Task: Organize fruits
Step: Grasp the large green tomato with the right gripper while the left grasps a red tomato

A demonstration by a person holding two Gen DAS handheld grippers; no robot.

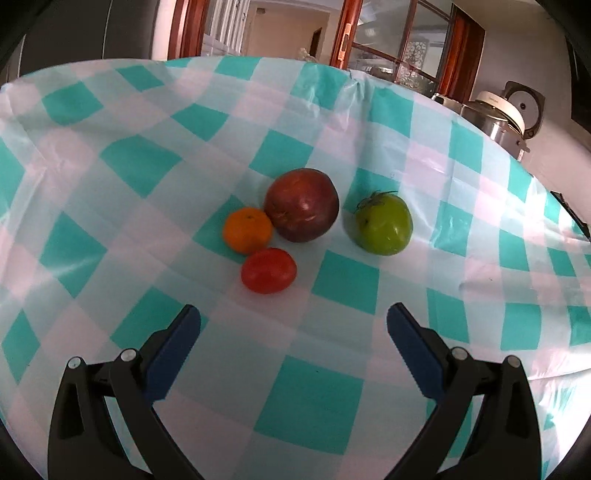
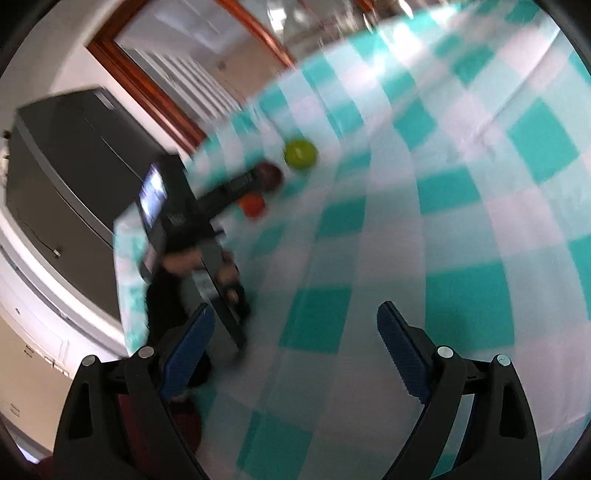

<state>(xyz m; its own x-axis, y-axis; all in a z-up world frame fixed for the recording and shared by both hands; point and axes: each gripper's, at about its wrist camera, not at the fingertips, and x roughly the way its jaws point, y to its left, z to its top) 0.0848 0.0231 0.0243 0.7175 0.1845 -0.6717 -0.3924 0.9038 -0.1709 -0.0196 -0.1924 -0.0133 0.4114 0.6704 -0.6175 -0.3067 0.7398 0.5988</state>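
Note:
In the left wrist view a dark red pomegranate point(image 1: 301, 205), an orange mandarin point(image 1: 247, 230) and a red tomato point(image 1: 269, 270) sit touching in a cluster on the checked tablecloth point(image 1: 147, 155). A green tomato point(image 1: 384, 224) lies apart to their right. My left gripper point(image 1: 293, 321) is open and empty, just short of the red tomato. In the blurred right wrist view my right gripper point(image 2: 295, 325) is open and empty over the cloth. Far ahead I see the green tomato point(image 2: 300, 153), the pomegranate point(image 2: 271, 175), the red tomato point(image 2: 253, 206) and the left gripper point(image 2: 221, 195) held by a hand.
A rice cooker and metal pot point(image 1: 498, 114) stand beyond the table's far right edge. Wooden doors point(image 1: 343, 33) are behind the table. A dark cabinet point(image 2: 74, 184) stands off the table's left side in the right wrist view.

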